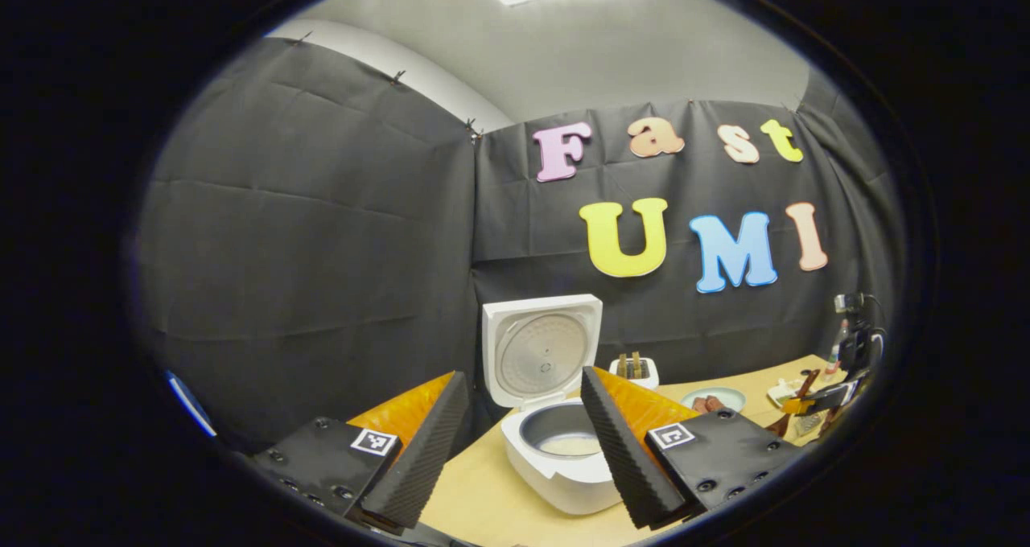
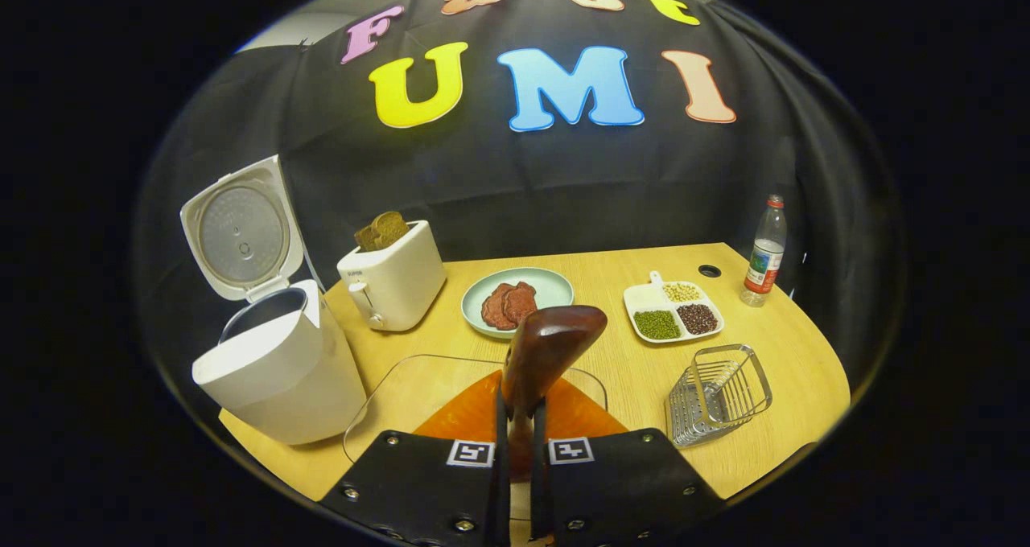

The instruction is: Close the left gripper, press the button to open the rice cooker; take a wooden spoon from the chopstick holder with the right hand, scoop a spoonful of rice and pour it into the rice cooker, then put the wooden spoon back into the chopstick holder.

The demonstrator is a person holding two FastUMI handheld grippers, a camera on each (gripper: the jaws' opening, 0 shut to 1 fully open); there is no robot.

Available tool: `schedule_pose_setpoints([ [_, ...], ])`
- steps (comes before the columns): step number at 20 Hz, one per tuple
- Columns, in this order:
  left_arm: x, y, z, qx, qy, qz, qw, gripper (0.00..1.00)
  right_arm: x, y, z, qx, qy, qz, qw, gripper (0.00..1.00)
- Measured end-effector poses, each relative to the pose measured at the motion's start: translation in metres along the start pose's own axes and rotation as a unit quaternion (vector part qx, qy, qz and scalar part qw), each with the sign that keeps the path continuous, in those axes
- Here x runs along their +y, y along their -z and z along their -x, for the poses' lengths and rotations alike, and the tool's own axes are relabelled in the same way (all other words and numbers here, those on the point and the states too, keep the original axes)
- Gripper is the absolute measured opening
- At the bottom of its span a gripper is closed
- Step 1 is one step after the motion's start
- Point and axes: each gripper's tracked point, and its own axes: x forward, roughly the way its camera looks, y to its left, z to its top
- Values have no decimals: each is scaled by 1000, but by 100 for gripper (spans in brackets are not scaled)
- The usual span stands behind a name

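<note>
The right hand-held gripper pinches the wooden spoon between its two fingers, the spoon's bowl rising ahead of the fingertips. Beneath and just beyond it lies a clear glass tray on the tabletop. To its right front stands the wire chopstick holder. Off to its left sits the rice cooker, lid raised. Farther ahead are a toaster, a plate of meat slices, a divided dish of beans and a water bottle.

The left hand-held gripper has its fingers spread wide apart, holding nothing. Straight ahead between them stands the rice cooker, open, with some white rice in its inner pot.
</note>
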Motion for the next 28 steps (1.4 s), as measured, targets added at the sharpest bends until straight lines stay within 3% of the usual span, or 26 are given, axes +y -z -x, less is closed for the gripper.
schedule_pose_setpoints([
  [4, 12, 5, 0, 4, -5, -4, 1000, 100, 22, 13, -6, 8, 3, 34, 999, 10],
  [6, 17, 7, 0, 6, -6, -2, 1000, 92, 35, 17, -8, 8, -3, 45, 999, 10],
  [8, 21, 10, 0, 7, -8, 0, 1000, 96, 53, 24, -9, 16, -19, 41, 999, 10],
  [14, 31, 12, -1, 6, -12, 3, 1000, 100, 86, 35, -6, 37, -55, -3, 998, 11],
  [19, 29, 12, -3, 6, -8, 8, 1000, 100, 87, 39, -5, 61, -79, -115, 988, 11],
  [22, 24, 11, -3, 5, -2, 7, 1000, 100, 75, 44, -5, 79, -90, -200, 973, 10],
  [28, 14, 6, -4, 4, 10, 0, 1000, 100, 42, 45, -7, 89, -110, -383, 913, 11],
])
